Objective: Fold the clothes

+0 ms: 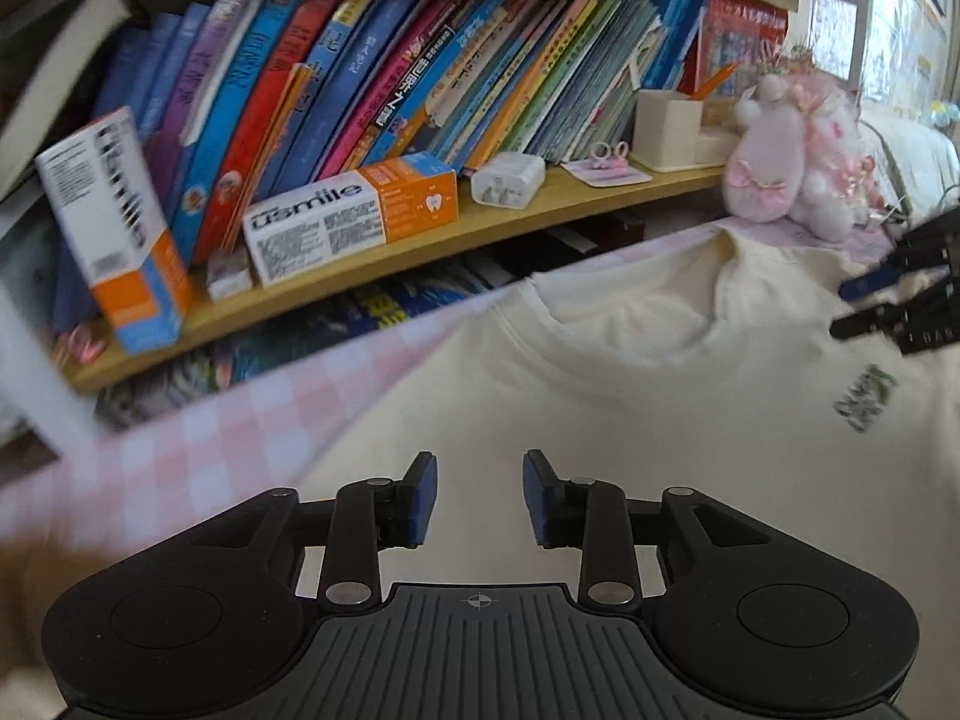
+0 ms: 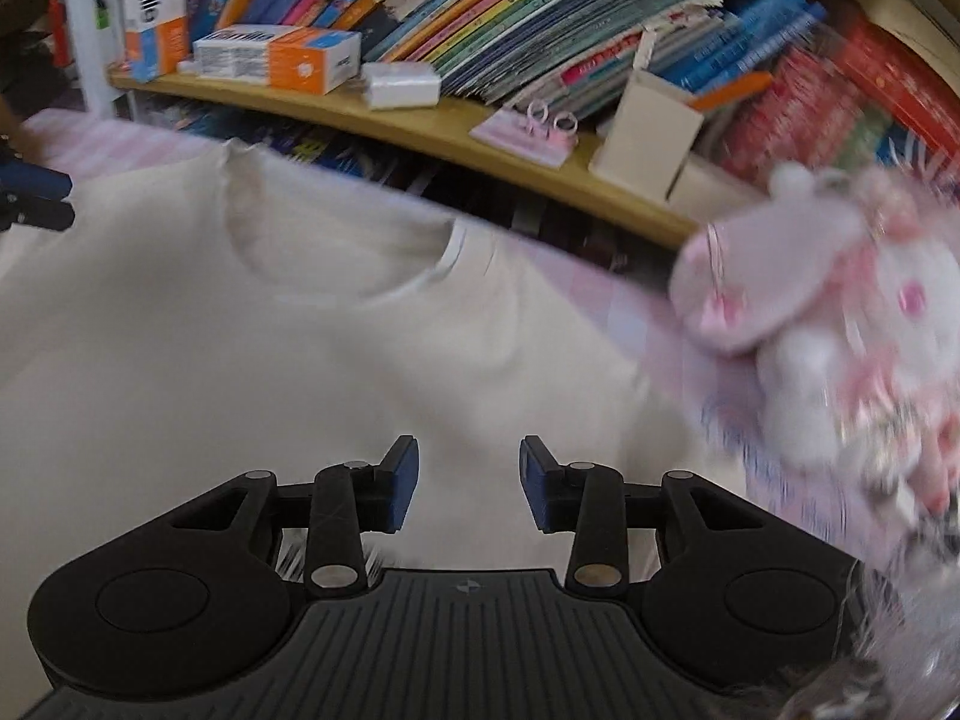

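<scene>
On a bed or table covered in a pink-and-white checked cloth (image 1: 198, 450), a cream T-shirt (image 1: 630, 396) lies spread flat, front side up, a small dark green print (image 1: 867, 405) on its chest. Its round neckline (image 2: 336, 252) points toward a wooden shelf (image 1: 420, 240) packed with leaning, brightly coloured books (image 1: 372, 72), so the garment's long axis runs from the shelf back toward the cameras. Two orange-and-white toothpaste boxes (image 1: 354, 216), a white charger (image 1: 507, 180) and a cream pen holder (image 1: 678, 129) sit along the shelf edge; a pink plush toy (image 2: 840, 312) rests just beside the shirt's shoulder. The left gripper (image 1: 478, 495) hovers over the shirt's body near one side edge, jaws spread apart and empty. The right gripper (image 2: 468, 483) hangs over the fabric below the collar, likewise released, gripping nothing. Both views are blurred at the edges.
</scene>
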A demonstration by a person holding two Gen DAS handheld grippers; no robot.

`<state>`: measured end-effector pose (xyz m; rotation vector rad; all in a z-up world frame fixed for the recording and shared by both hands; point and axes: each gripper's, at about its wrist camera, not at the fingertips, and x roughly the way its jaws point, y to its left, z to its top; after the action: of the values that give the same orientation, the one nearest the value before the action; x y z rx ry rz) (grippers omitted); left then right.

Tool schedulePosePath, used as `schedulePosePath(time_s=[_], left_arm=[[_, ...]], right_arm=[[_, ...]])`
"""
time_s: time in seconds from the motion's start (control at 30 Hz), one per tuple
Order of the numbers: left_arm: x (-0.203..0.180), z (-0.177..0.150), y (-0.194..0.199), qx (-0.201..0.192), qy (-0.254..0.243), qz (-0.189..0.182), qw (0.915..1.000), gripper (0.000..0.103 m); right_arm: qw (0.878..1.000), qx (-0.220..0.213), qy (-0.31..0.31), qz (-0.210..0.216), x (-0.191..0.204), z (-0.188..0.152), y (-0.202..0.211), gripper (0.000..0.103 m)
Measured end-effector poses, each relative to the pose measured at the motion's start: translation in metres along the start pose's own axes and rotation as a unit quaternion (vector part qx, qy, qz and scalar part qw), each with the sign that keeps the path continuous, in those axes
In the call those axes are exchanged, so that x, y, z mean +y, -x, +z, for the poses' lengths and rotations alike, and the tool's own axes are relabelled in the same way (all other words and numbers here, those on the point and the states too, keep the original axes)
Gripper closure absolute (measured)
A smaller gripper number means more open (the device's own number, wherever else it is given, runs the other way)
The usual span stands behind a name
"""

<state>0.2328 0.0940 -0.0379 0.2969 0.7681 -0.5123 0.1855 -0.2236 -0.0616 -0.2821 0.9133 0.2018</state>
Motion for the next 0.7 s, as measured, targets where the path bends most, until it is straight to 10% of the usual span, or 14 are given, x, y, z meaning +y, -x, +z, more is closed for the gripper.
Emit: schedulePosePath(time_s=[0.47,0.7], left_arm=[[0.041,0.038,-0.08,0.029,0.019,-0.006,0.9994,0.061],[0.051,0.024,-0.057,-0.002,-0.002,-0.055,0.9985,0.056]], right_arm=[[0.997,0.003,-0.069,-0.029,-0.033,0.073,-0.085,0.067],[0.995,0.007,-0.102,0.006,-0.048,0.068,-0.079,0.067]])
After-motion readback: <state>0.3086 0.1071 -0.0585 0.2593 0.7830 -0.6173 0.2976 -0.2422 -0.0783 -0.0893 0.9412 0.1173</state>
